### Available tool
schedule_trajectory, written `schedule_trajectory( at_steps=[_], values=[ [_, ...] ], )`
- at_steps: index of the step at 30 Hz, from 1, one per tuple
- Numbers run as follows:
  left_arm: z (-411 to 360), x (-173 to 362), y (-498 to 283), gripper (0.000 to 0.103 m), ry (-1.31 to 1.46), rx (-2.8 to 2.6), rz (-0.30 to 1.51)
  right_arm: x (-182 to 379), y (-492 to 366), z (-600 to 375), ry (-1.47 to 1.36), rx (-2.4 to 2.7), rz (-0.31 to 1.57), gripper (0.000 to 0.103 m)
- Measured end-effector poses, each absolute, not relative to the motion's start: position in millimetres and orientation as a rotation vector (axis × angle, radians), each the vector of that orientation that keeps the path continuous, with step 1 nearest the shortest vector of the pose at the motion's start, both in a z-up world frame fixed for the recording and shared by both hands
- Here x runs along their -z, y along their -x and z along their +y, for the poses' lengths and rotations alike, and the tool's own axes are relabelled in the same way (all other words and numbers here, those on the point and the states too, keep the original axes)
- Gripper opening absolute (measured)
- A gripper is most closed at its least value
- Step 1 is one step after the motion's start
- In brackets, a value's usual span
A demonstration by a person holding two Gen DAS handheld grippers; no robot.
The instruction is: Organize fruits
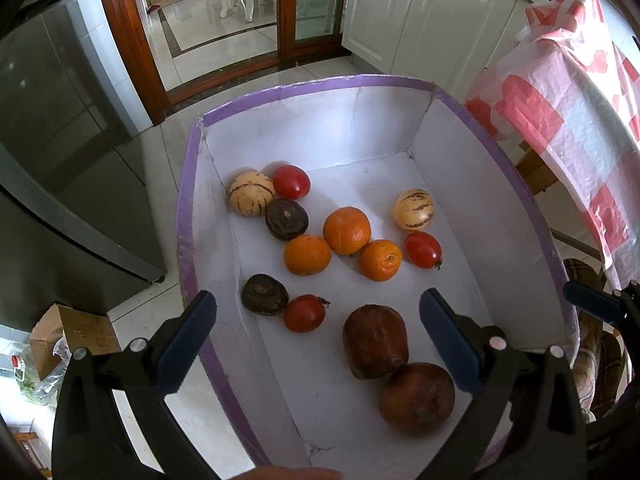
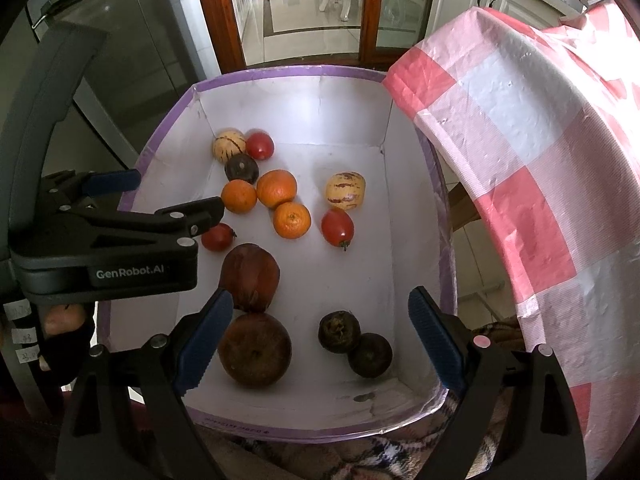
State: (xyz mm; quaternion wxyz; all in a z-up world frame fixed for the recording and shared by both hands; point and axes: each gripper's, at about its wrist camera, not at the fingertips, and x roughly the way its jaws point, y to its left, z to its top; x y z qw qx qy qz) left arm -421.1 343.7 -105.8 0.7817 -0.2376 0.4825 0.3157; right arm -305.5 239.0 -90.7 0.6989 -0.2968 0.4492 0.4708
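Note:
A white box with a purple rim (image 1: 280,88) (image 2: 280,70) holds loose fruit: three oranges (image 1: 346,230) (image 2: 277,189), three red tomatoes (image 1: 305,313) (image 2: 337,227), two striped yellow melons (image 1: 413,208) (image 2: 345,191), dark round fruits (image 1: 264,294) (image 2: 339,331) and two large brown fruits (image 1: 375,341) (image 2: 254,349). My left gripper (image 1: 318,340) is open and empty above the box's near left side; it also shows in the right wrist view (image 2: 176,196). My right gripper (image 2: 320,344) is open and empty above the near end, over the brown and dark fruits.
A table with a pink-and-white checked cloth (image 2: 520,140) (image 1: 568,92) stands right of the box. A grey refrigerator (image 1: 60,160) stands on the left. A cardboard box (image 1: 68,332) and plastic bags lie on the tiled floor. White cabinets (image 1: 420,12) are behind.

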Motion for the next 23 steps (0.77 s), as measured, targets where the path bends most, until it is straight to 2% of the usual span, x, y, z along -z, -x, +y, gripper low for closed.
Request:
schedule_trajectory(
  at_steps=[23],
  values=[
    [348.0, 108.1, 424.4, 0.101, 0.500, -0.708, 1.044, 91.8, 308.2, 236.6, 0.659, -1.053, 1.000, 0.087]
  ],
)
